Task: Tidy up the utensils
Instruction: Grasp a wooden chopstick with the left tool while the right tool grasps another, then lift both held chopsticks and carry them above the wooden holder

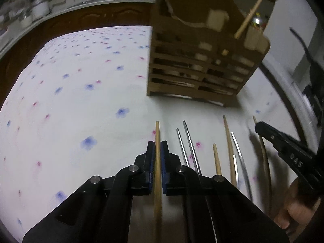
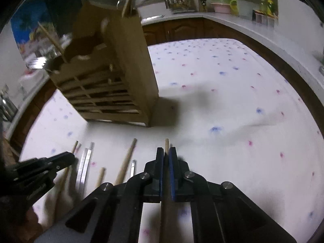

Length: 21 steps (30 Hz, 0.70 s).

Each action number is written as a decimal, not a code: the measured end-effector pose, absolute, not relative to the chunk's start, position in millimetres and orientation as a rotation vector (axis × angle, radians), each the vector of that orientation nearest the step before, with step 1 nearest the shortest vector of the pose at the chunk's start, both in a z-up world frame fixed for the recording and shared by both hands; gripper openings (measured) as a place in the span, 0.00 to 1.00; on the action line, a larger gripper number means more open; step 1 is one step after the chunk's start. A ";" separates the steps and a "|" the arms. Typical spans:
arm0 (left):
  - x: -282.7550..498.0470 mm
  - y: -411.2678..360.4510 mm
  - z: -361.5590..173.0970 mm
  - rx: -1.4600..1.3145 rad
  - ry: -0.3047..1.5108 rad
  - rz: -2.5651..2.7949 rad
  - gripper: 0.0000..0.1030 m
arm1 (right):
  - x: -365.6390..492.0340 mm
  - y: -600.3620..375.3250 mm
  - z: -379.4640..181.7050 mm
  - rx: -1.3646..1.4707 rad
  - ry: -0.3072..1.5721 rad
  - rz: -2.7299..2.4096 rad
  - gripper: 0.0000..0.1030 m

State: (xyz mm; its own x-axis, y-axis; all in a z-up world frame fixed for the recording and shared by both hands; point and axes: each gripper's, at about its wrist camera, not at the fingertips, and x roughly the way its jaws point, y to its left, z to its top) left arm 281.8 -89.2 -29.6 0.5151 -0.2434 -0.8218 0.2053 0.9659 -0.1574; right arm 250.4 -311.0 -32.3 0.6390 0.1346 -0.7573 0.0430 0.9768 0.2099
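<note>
My left gripper [image 1: 157, 145] is shut on a wooden chopstick [image 1: 157, 133] that runs forward between its blue pads. My right gripper [image 2: 166, 151] is shut on another wooden chopstick [image 2: 166, 143]. Several wooden chopsticks [image 1: 228, 139] and metal chopsticks [image 1: 189, 139] lie side by side on the floral tablecloth [image 1: 81, 101]. A slatted wooden utensil holder [image 1: 194, 68] stands behind them with a chopstick [image 1: 250, 17] sticking out of its top; it also shows in the right wrist view [image 2: 125, 77]. The right gripper shows at the right edge of the left wrist view [image 1: 261, 126].
A dark wooden cabinet and a white counter [image 2: 232, 22] with cups, jars and a rack ring the table. The cloth [image 2: 222, 101] stretches to the right of the holder. A person's hand [image 1: 291, 208] holds the right gripper.
</note>
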 end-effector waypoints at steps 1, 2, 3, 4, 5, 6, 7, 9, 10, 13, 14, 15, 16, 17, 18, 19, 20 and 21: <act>277.5 -82.4 -24.3 -0.072 0.988 -0.277 0.05 | 243.5 -312.0 -25.0 0.237 0.860 0.065 0.05; 273.9 -78.4 -20.0 -0.090 0.983 -0.281 0.05 | 239.4 -312.3 -20.0 0.250 0.848 0.074 0.05; 269.0 -72.9 -13.3 -0.112 0.972 -0.286 0.05 | 235.8 -312.8 -15.1 0.259 0.837 0.080 0.05; 264.5 -68.4 -7.2 -0.129 0.961 -0.291 0.05 | 230.2 -312.6 -8.2 0.270 0.822 0.089 0.05; 261.5 -64.2 -1.6 -0.143 0.950 -0.297 0.05 | 224.2 -312.8 -0.7 0.286 0.804 0.104 0.05; 256.3 -62.0 4.5 -0.156 0.939 -0.302 0.05 | 219.2 -312.6 5.5 0.294 0.790 0.112 0.05; 252.2 -57.6 11.4 -0.171 0.924 -0.308 0.05 | 215.2 -312.8 11.5 0.296 0.778 0.115 0.05; 241.0 -51.7 29.0 -0.193 0.888 -0.321 0.05 | 208.2 -313.6 24.0 0.305 0.749 0.125 0.05; 235.3 -51.8 35.6 -0.198 0.877 -0.326 0.05 | 203.4 -313.3 31.2 0.307 0.733 0.128 0.05; 225.1 -47.8 56.0 -0.208 0.836 -0.347 0.05 | 191.1 -312.7 54.3 0.307 0.677 0.142 0.05; 221.7 -46.2 63.2 -0.209 0.822 -0.354 0.05 | 188.0 -312.6 60.0 0.306 0.662 0.143 0.05; 220.1 -43.2 67.6 -0.211 0.811 -0.359 0.05 | 184.7 -313.0 66.4 0.304 0.646 0.145 0.05; 216.1 -41.5 74.6 -0.214 0.795 -0.364 0.05 | 180.2 -312.8 75.3 0.301 0.623 0.148 0.05; 213.0 -40.5 79.0 -0.217 0.785 -0.368 0.05 | 178.1 -313.4 80.7 0.300 0.609 0.150 0.05; 211.5 -40.4 82.4 -0.220 0.777 -0.370 0.05 | 176.4 -314.0 85.8 0.299 0.594 0.151 0.05; 208.6 -38.6 86.8 -0.224 0.766 -0.372 0.05 | 173.1 -314.4 92.0 0.299 0.577 0.152 0.05; 205.9 -37.3 91.4 -0.225 0.754 -0.373 0.05 | 169.7 -315.2 97.8 0.302 0.561 0.154 0.05; 203.9 -36.2 95.1 -0.225 0.746 -0.372 0.05 | 166.8 -315.8 102.0 0.304 0.549 0.155 0.05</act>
State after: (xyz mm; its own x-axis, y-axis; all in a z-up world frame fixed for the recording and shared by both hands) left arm 203.9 -36.2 95.1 0.6733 -0.4066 -0.6176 0.2490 0.9111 -0.3284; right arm 166.8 -315.8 102.0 0.8431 0.2248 -0.4886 -0.0638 0.9439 0.3241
